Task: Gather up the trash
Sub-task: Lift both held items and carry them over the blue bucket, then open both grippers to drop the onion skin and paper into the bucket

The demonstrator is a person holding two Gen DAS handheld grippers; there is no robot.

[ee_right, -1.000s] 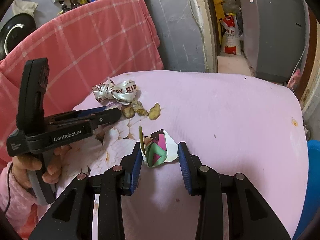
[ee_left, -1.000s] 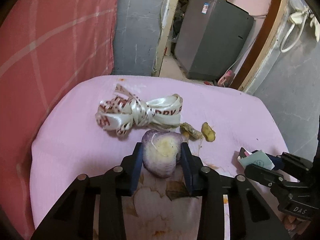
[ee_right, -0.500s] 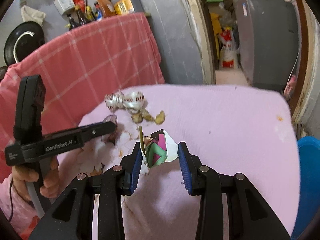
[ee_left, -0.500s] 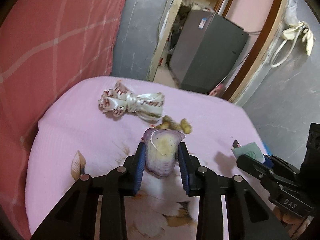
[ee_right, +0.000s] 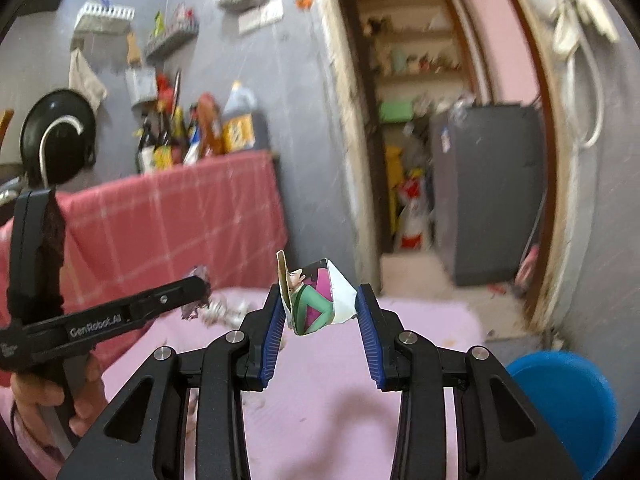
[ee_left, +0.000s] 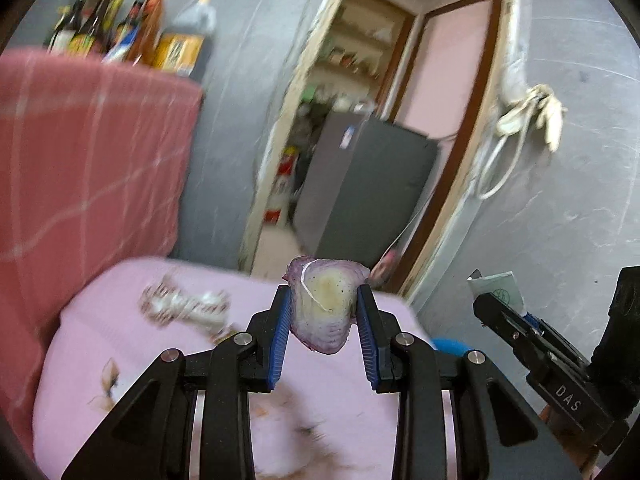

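Up front in the left wrist view, the left gripper [ee_left: 322,312] clamps an onion piece [ee_left: 323,307] between its blue pads [ee_left: 280,330], the jaws narrowed onto it. The piece has a purple skin and a pale yellow cut face, and it stands above the fingertips, clear of the pink cloth [ee_left: 120,360] below. Beyond the jaws and to their left, a crumpled white ribbon [ee_left: 186,306] lies blurred on that cloth. To the right of the jaws the right gripper [ee_left: 496,300] shows from the side, with a folded paper scrap [ee_left: 498,290] sticking up from its tip. A blue bin [ee_left: 450,346] peeks out just past the right finger.

Next, in the right wrist view, the right gripper [ee_right: 320,304] pinches the folded paper scrap [ee_right: 316,300], printed in green and magenta, between its pads, jaws narrow, above the pink cloth [ee_right: 340,400]. Left of the jaws the left gripper [ee_right: 196,290] reaches in sideways, held by a hand [ee_right: 52,396], with the purple onion piece [ee_right: 197,276] at its tip. Just beyond lies the ribbon [ee_right: 224,312]. Low to the right of the jaws sits the blue bin [ee_right: 560,400].
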